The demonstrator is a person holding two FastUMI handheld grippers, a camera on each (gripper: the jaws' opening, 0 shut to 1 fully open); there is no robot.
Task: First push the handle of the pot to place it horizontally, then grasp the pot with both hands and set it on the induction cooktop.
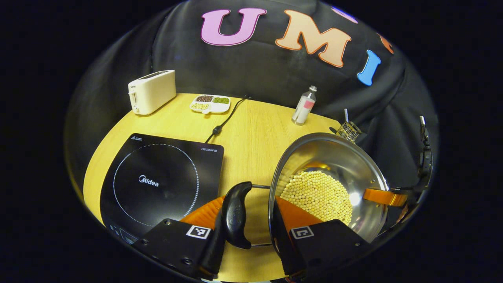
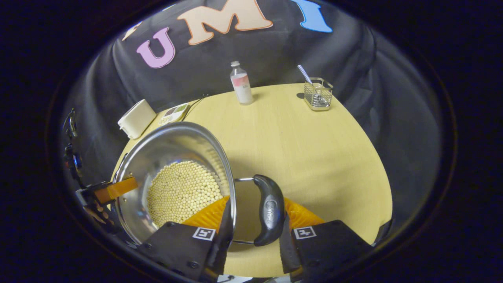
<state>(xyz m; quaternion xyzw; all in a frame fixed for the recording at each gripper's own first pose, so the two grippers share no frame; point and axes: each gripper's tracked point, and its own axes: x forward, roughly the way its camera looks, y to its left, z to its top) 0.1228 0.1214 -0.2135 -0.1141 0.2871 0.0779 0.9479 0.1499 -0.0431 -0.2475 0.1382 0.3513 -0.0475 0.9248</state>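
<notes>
1. Pale wood-grain table (image 1: pixel 251 129) carries a flat glossy black cooktop (image 1: pixel 161 182) with a thin ring drawn on it, at the left of the left gripper view.
2. Just right of the cooktop is a round polished steel pot (image 1: pixel 334 165), holding a bed of small pale round beans (image 1: pixel 316 194); I cannot tell whether it rests on the table.
3. Left gripper (image 1: pixel 251 220) straddles the pot's curved black handle (image 1: pixel 235 214); one finger lies inside the rim, jaws gripping that side.
4. Right gripper (image 2: pixel 251 218) straddles the opposite handle (image 2: pixel 269 210) likewise, gripping.
5. Behind stand a boxy white toaster (image 1: pixel 151 91), a divided dish (image 1: pixel 210 103), a clear bottle (image 1: pixel 304 106) and a wire basket (image 2: pixel 318 94).
</notes>
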